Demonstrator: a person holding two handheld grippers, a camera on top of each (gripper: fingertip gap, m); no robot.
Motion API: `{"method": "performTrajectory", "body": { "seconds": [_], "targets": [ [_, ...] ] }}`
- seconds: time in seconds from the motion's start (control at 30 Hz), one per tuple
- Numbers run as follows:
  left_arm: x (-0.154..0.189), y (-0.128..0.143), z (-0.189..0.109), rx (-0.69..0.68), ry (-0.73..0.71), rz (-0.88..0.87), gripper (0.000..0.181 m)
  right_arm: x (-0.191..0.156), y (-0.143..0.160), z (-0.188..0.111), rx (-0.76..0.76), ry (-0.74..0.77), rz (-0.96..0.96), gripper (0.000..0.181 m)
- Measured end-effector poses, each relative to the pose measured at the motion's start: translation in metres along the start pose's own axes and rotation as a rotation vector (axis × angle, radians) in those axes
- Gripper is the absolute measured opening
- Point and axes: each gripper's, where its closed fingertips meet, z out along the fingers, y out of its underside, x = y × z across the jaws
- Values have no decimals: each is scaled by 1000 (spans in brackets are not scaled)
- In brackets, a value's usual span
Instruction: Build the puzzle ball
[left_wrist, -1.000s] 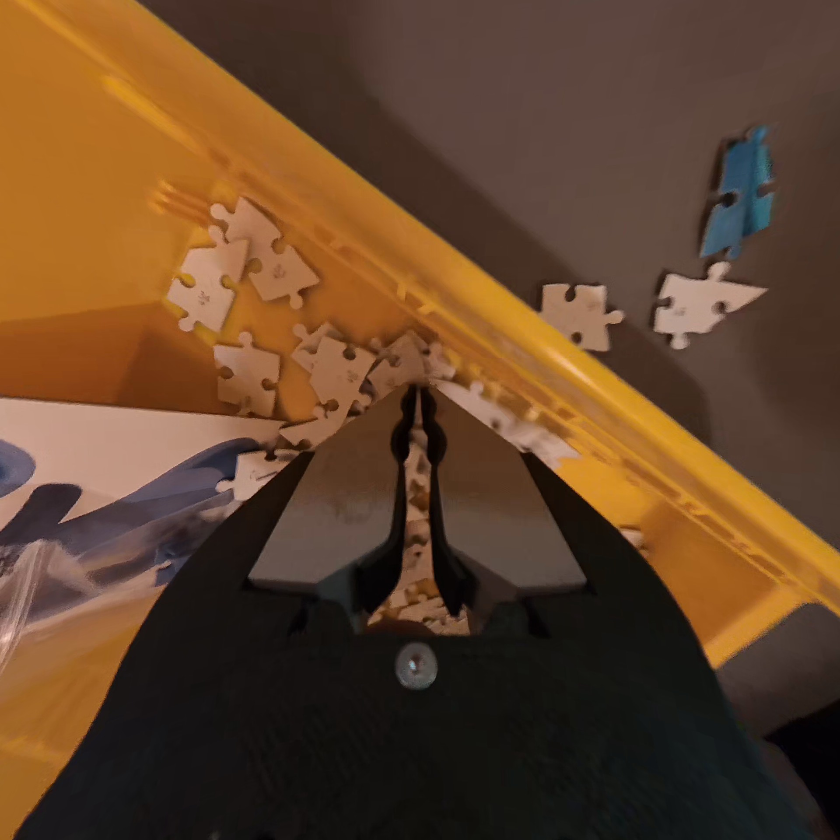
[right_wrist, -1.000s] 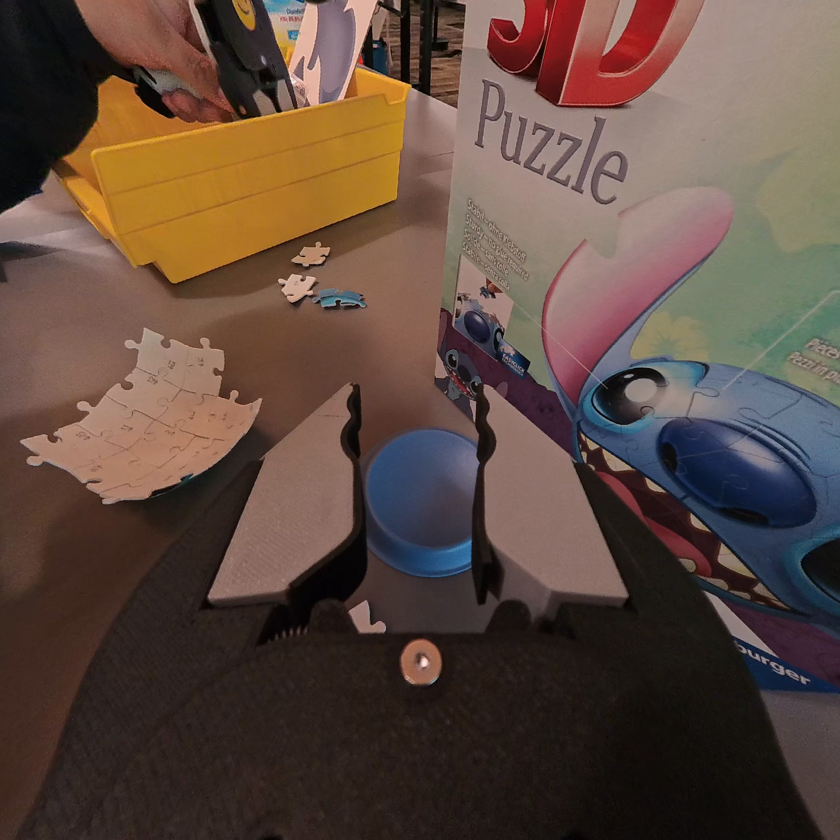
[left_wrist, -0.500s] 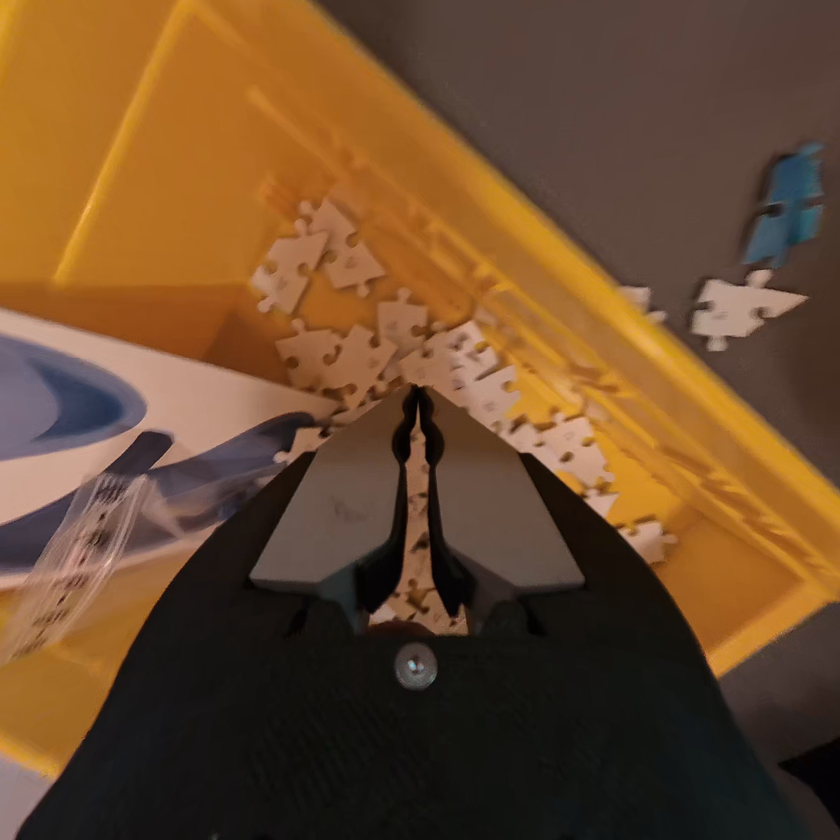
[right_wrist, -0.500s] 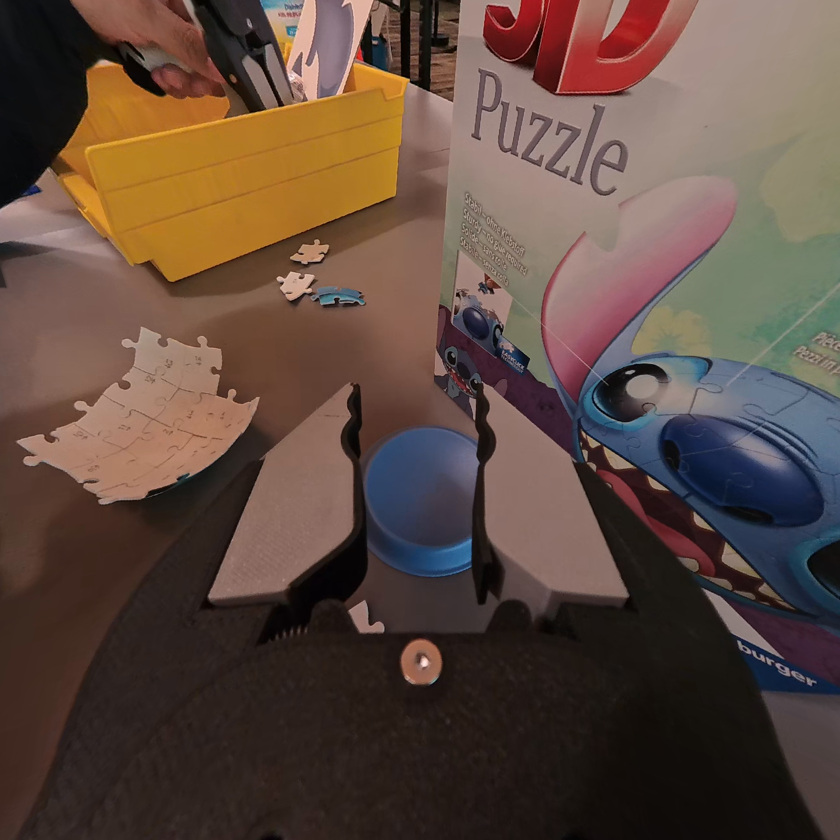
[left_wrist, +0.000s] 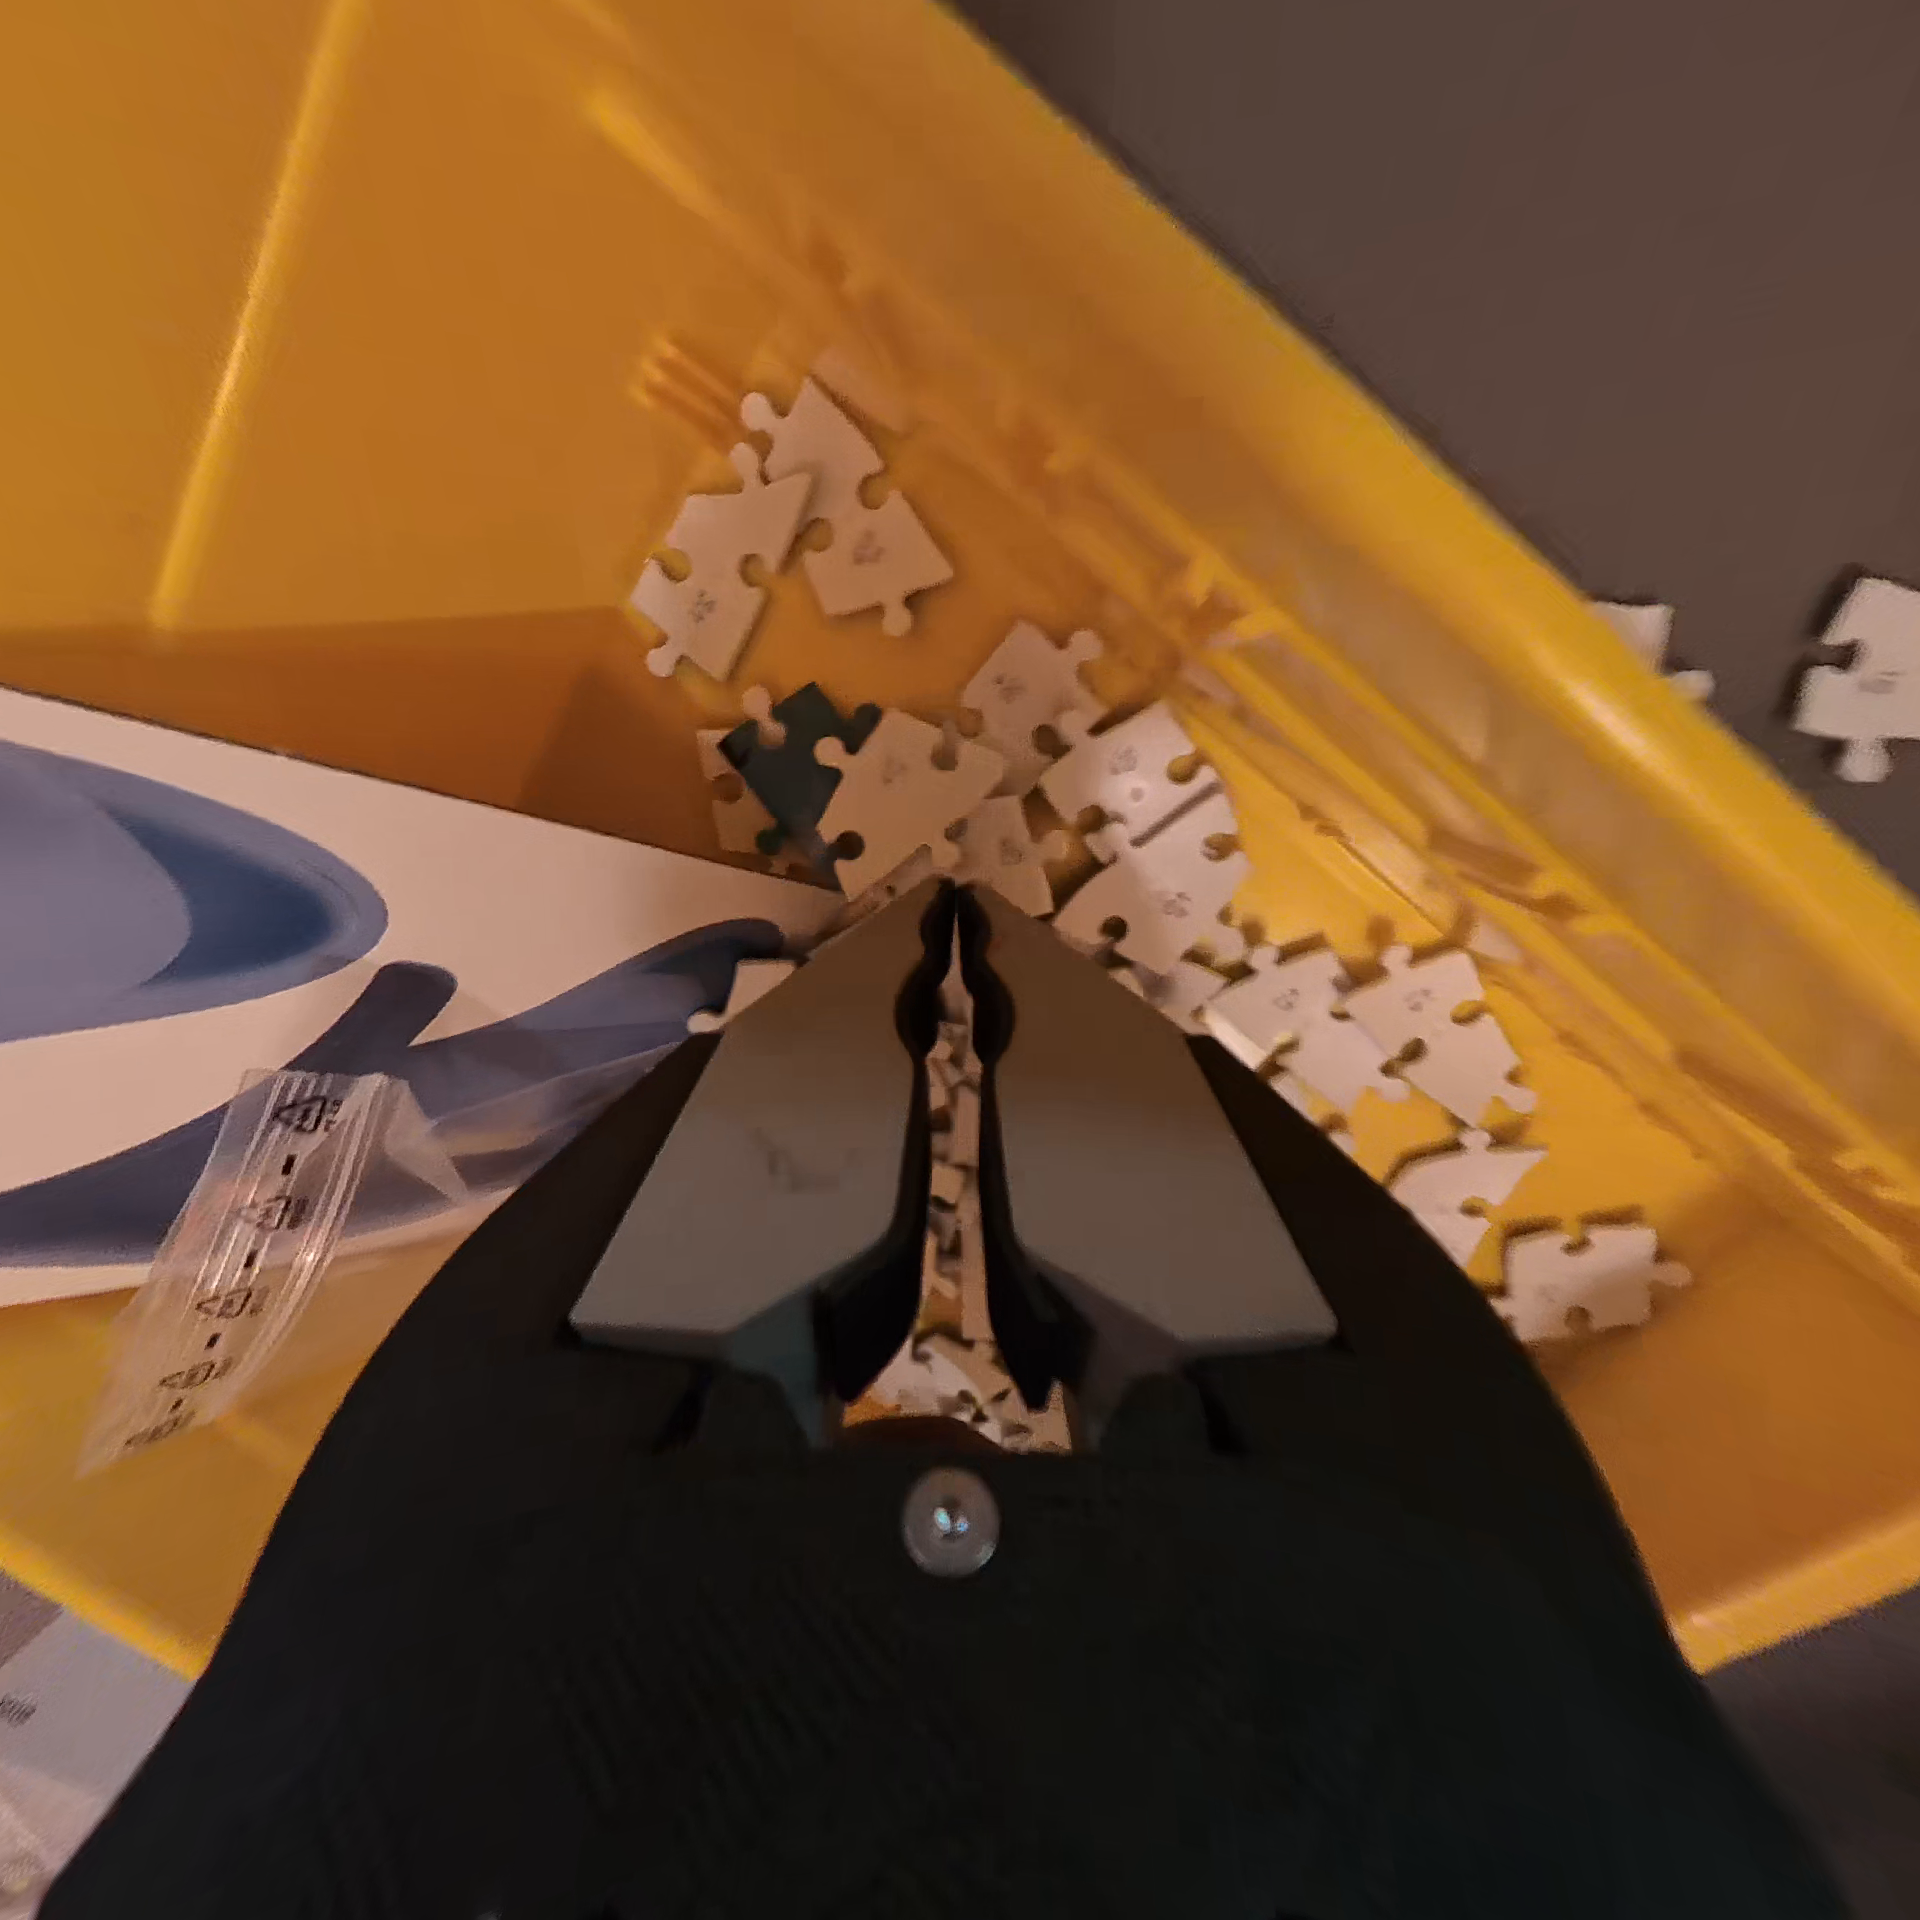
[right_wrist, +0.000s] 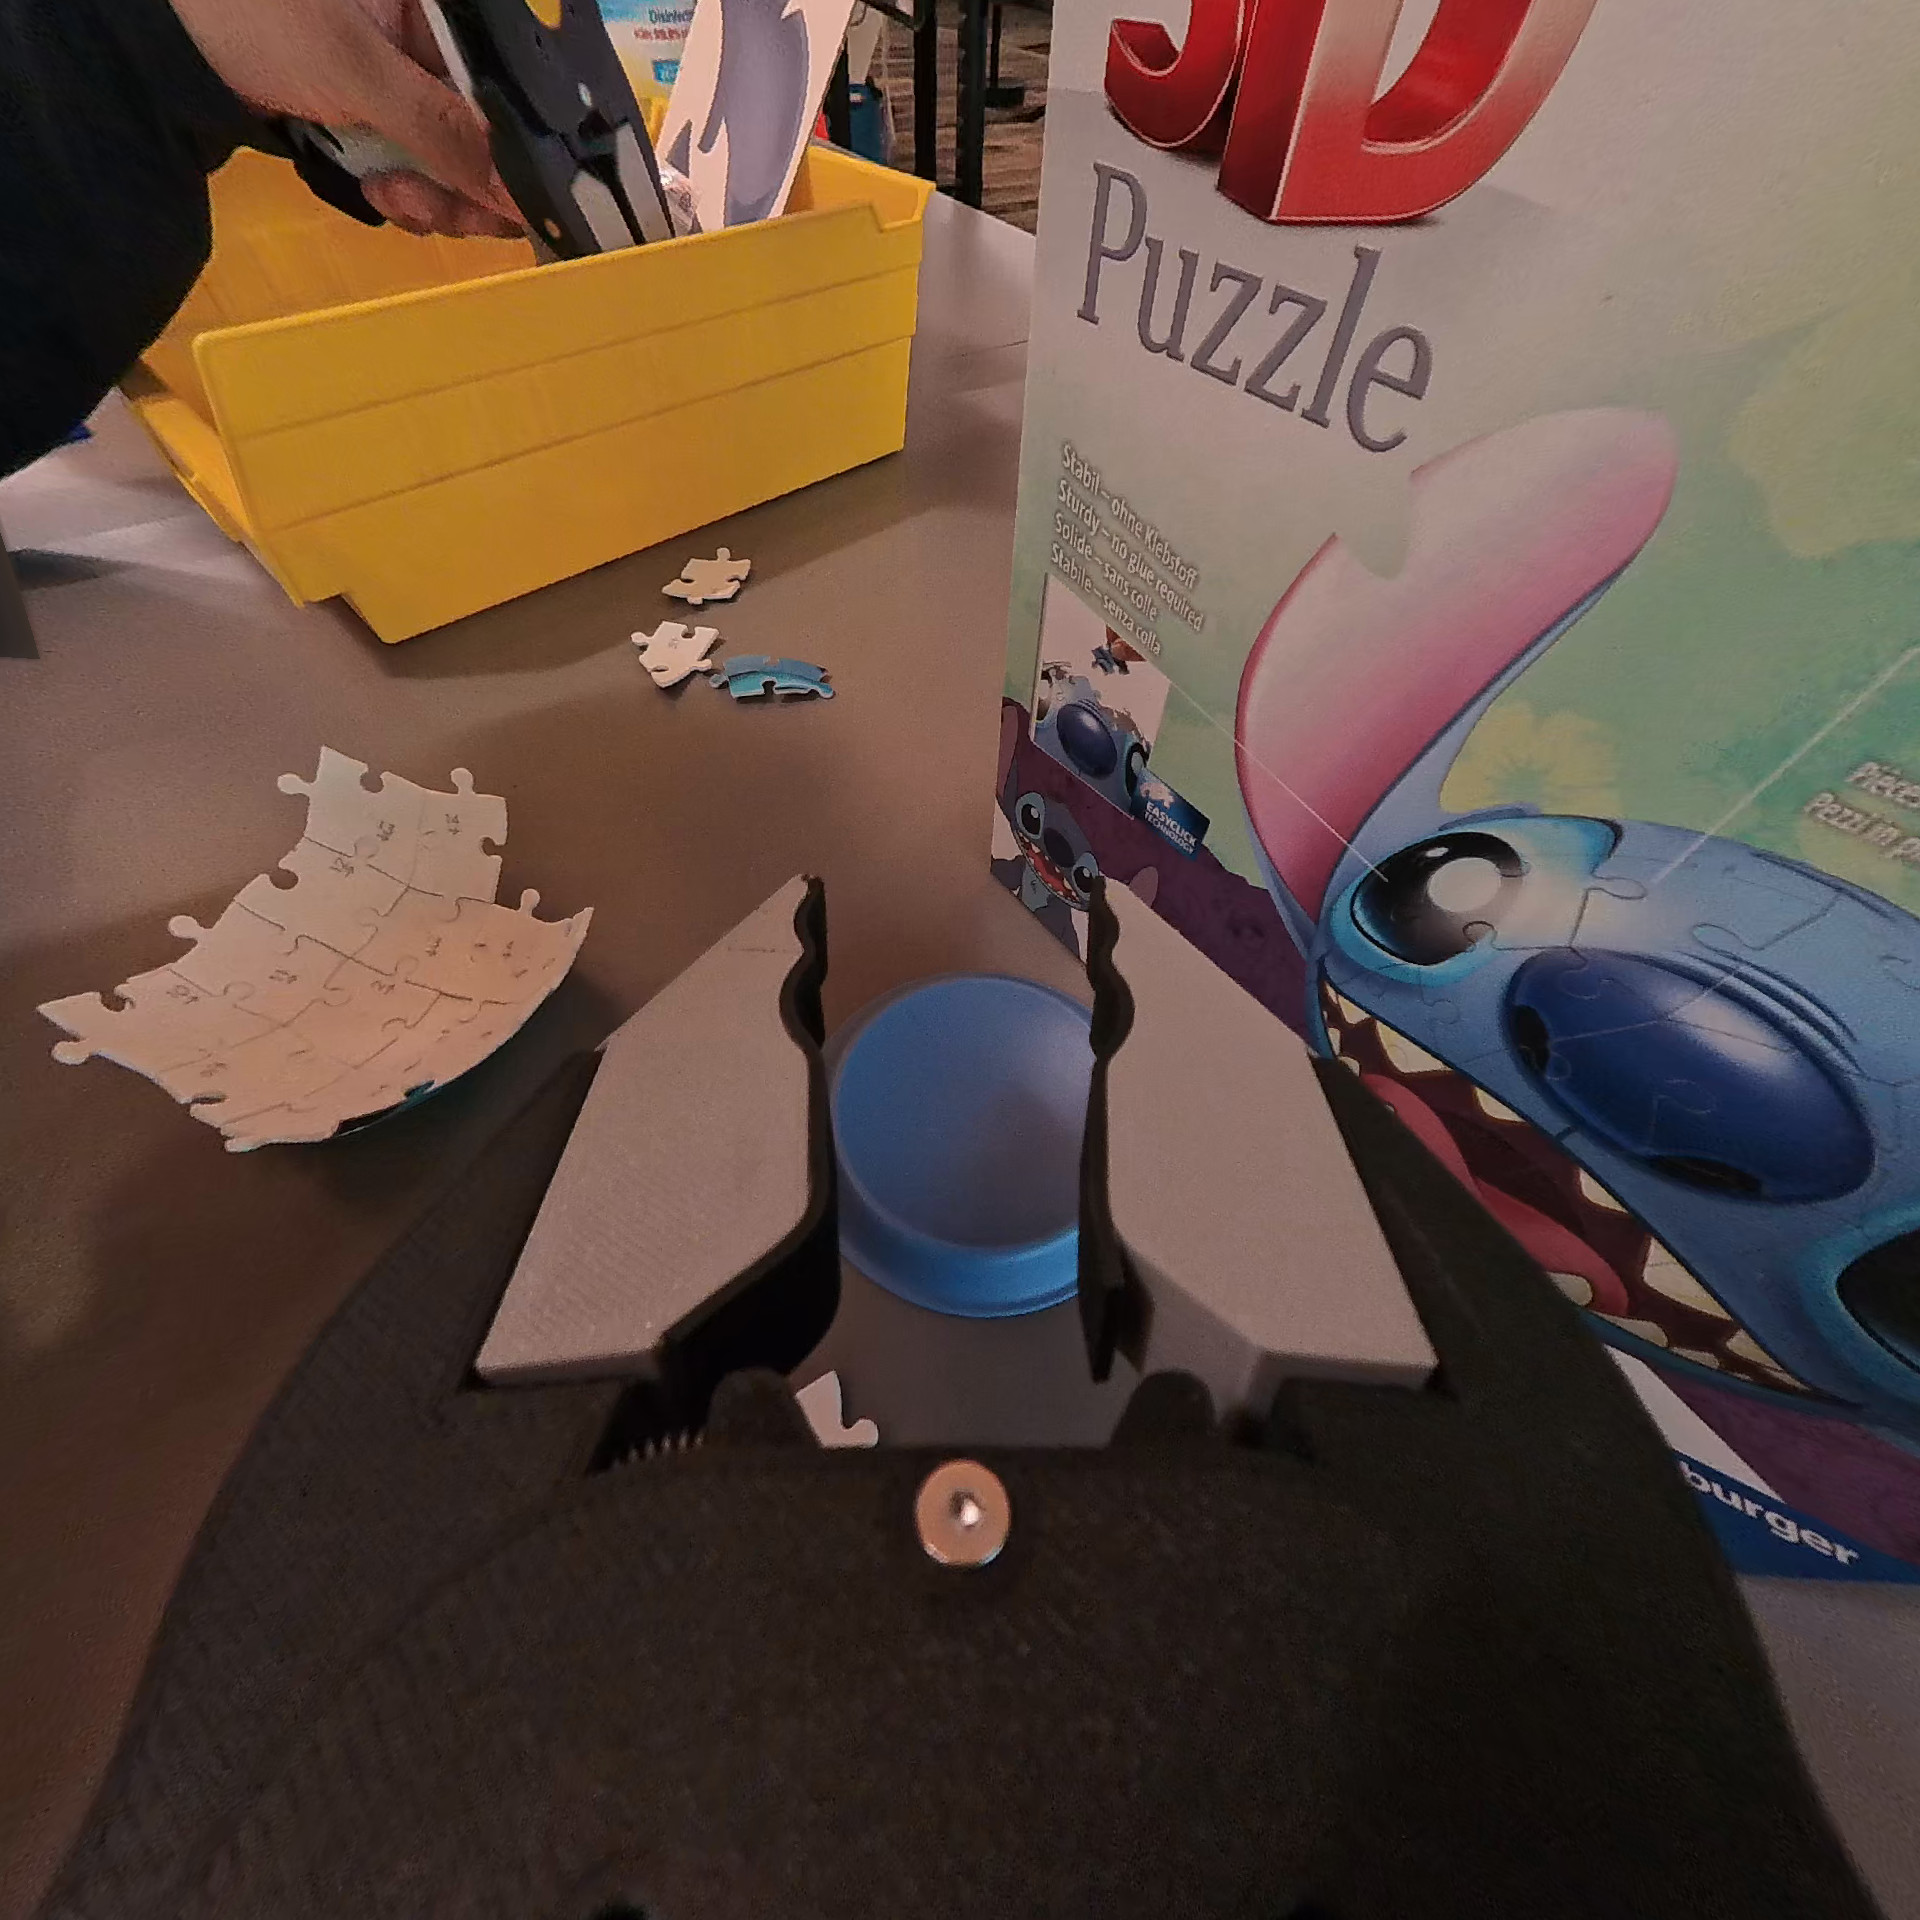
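My left gripper (left_wrist: 951, 899) is shut and reaches down into the yellow bin (left_wrist: 1351, 520). Its tips rest at the edge of a heap of white face-down puzzle pieces (left_wrist: 1143, 831), beside one dark piece (left_wrist: 795, 769). I see nothing clamped between the jaws. My right gripper (right_wrist: 954, 899) is open and empty, hovering over the blue round stand (right_wrist: 956, 1143) on the grey table. A curved assembled section of the ball (right_wrist: 322, 966) lies white side up to its left. The left gripper (right_wrist: 582, 177) also shows in the right wrist view, held by a hand in the bin (right_wrist: 582, 416).
The tall puzzle box (right_wrist: 1455, 623) stands close on the right. Two white pieces (right_wrist: 707, 577) and a blue one (right_wrist: 774, 677) lie between bin and box. A printed sheet (left_wrist: 208, 883) and a clear bag (left_wrist: 249, 1247) lie in the bin. A small white piece (right_wrist: 836, 1413) lies under my right gripper. Some 35 cm of space lies between my two pairs of fingers. The dark piece (left_wrist: 795, 769) is closer to my left gripper, around 4 cm from its tips; the right tips are 40 cm off.
My left gripper has shifted among the pieces in the bin, still shut, and a dark piece now shows by its tips. The right gripper has stayed open over the stand.
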Motion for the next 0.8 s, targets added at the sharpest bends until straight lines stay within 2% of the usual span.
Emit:
{"method": "performTrajectory", "body": {
  "seconds": [0.1,0.33,0.4,0.57,0.67,0.73,0.8],
  "targets": [
    [13,-9,-10,58,56,23,0,0,0,0,-1,-1,4,47],
    [35,-12,-11,66,133,91,1,0,0,1,-3,0,0,47],
    [47,-3,-13,32,184,146,1,0,-1,0,1,2,-1,48],
    [67,36,-34,-33,260,375,28,1,-5,-4,18,7,-3,47],
    [61,65,-32,-113,155,555,41,0,-7,-5,26,3,-4,47],
    [54,64,-28,-94,69,642,41,-2,-7,-5,24,-2,-7,47],
    [59,60,-28,-64,90,648,41,-4,-7,-5,21,-4,-16,47]
  ]
}}
